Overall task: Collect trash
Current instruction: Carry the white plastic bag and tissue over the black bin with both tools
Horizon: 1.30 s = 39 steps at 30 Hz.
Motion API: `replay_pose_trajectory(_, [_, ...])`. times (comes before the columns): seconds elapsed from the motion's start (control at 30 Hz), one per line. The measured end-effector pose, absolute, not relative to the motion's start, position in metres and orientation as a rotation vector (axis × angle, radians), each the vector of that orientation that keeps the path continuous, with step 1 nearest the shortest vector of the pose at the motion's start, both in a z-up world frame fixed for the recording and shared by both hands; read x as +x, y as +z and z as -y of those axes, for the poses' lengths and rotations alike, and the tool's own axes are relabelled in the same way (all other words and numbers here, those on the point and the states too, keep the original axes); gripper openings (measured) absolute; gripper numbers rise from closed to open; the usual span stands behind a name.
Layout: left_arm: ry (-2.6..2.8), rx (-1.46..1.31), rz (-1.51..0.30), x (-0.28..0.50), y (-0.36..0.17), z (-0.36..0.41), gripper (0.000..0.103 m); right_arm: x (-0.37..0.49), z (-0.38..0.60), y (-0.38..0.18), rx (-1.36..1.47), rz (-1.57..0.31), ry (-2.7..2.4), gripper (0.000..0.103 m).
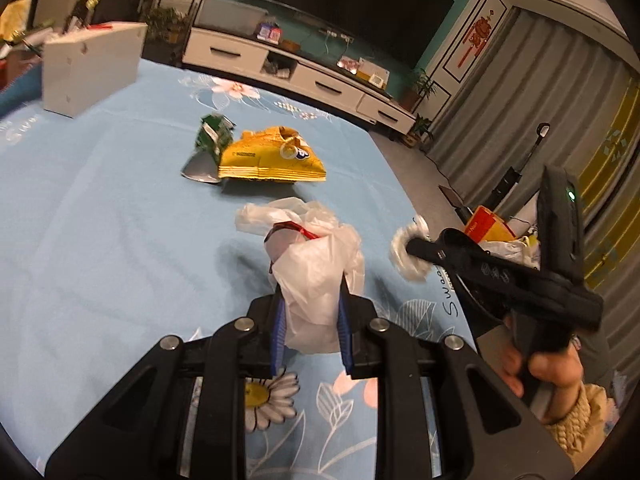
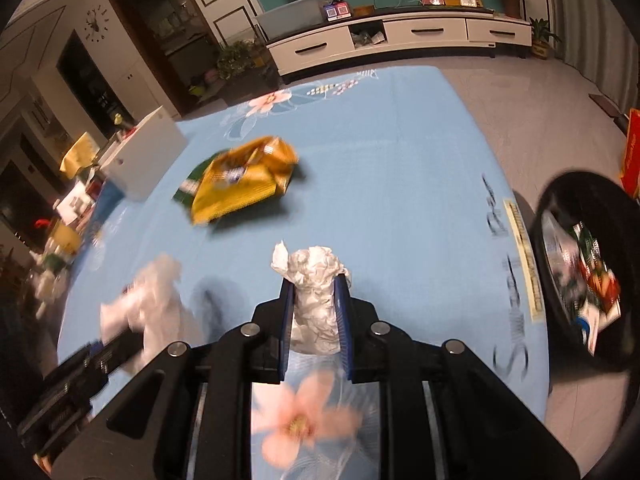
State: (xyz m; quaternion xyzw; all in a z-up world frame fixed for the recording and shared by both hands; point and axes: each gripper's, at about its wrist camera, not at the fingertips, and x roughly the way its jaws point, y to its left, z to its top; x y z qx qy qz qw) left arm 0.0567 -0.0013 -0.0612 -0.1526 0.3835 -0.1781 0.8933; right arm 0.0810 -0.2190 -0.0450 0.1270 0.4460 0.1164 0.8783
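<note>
Beside the black bin (image 2: 580, 276), the right gripper (image 2: 314, 312) pinched a paper ball (image 2: 314, 280) and the left gripper (image 1: 310, 316) pinched a plastic bag (image 1: 316, 264), probably for dumping there.

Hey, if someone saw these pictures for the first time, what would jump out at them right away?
Each hand-held gripper already grips trash: the left hand-held gripper pinches a white plastic bag, and the right hand-held gripper clamps a crumpled white paper wad. Farther back on the light blue floral tablecloth lies a bright yellow snack bag. A black trash bin, partly filled, stands off the table's right edge.
</note>
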Motion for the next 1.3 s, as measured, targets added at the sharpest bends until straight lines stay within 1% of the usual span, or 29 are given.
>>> replay_pose_trajectory(0.13, [-0.351,-0.309,-0.761,0.037,-0.055,-0.002,0.023,0.058,0.225,-0.04,0.266,-0.925,0.218,0.021])
replay_pose_trajectory(0.37, [-0.355,-0.293,-0.727,0.016,-0.048,-0.004,0.023,0.041,0.223,-0.033,0.27,-0.908,0.197,0.021])
replay_pose_trajectory(0.77, [-0.36,-0.273,-0.693,0.015,-0.04,0.0,0.023,0.022,0.223,-0.009,0.242,-0.841,0.205,0.021])
replay_pose_trajectory(1.3, [-0.385,-0.233,-0.672,0.017,-0.031,0.014,0.023,0.0,0.25,-0.001,0.284,-0.78,0.168,0.021])
